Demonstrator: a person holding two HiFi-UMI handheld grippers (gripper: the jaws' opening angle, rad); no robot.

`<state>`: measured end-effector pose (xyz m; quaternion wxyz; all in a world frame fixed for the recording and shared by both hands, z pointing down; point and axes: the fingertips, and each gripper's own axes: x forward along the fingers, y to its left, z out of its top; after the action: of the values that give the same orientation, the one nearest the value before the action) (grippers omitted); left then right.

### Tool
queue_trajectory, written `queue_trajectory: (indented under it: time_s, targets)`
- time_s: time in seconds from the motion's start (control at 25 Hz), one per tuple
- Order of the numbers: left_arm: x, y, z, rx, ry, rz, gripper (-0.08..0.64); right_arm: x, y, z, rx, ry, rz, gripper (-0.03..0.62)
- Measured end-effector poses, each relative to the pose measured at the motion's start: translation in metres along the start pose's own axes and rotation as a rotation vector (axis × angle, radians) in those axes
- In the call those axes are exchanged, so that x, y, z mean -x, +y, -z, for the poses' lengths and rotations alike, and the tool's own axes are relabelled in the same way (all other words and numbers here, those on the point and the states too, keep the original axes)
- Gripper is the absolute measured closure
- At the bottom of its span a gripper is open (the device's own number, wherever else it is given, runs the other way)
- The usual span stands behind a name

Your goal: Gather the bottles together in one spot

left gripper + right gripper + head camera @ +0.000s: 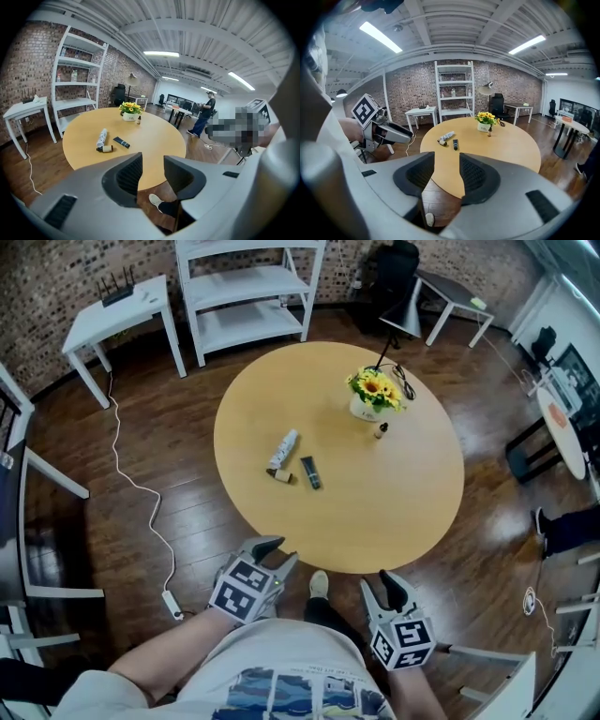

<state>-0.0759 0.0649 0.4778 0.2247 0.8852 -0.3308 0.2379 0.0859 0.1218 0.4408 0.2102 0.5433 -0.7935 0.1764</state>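
On the round yellow table [394, 512] a white bottle [284, 448] lies on its side. A small tan bottle [282, 476] and a dark tube [310, 472] lie just in front of it. A tiny dark bottle [381, 431] stands beside the sunflower pot [373, 397]. Both grippers hover off the table's near edge, well short of the bottles. My left gripper [278, 554] is open and empty, as is my right gripper [380, 585]. The left gripper view shows the white bottle [101, 138] past the parted jaws. The right gripper view shows it [447, 136] too.
A white shelf unit [248, 296] and a white side table [117, 320] stand behind the table. A cable and power strip [173, 601] lie on the wooden floor at left. More tables and a chair stand at right. A person [204, 117] stands far off.
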Motion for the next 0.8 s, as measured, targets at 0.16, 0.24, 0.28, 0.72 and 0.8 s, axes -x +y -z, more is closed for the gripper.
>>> queue_trajectory:
  time_s: [0.16,0.24,0.28,0.72,0.8]
  targets:
    - [0.005,0.003,0.005,0.028,-0.020,0.017,0.417,-0.013,0.005,-0.004,0.028,0.013,-0.017,0.400]
    - [0.009,0.009,0.004,0.041,-0.044,0.010,0.410,-0.023,0.007,-0.005,0.048,0.027,-0.035,0.400]
    - [0.011,0.012,0.004,0.043,-0.051,0.000,0.410,-0.029,0.008,-0.006,0.059,0.034,-0.046,0.399]
    - [0.021,0.058,0.008,0.142,-0.047,-0.117,0.411,-0.167,-0.011,-0.015,0.222,0.168,-0.208,0.399]
    - [0.022,0.070,0.006,0.167,-0.043,-0.154,0.411,-0.194,-0.015,-0.018,0.226,0.188,-0.234,0.399]
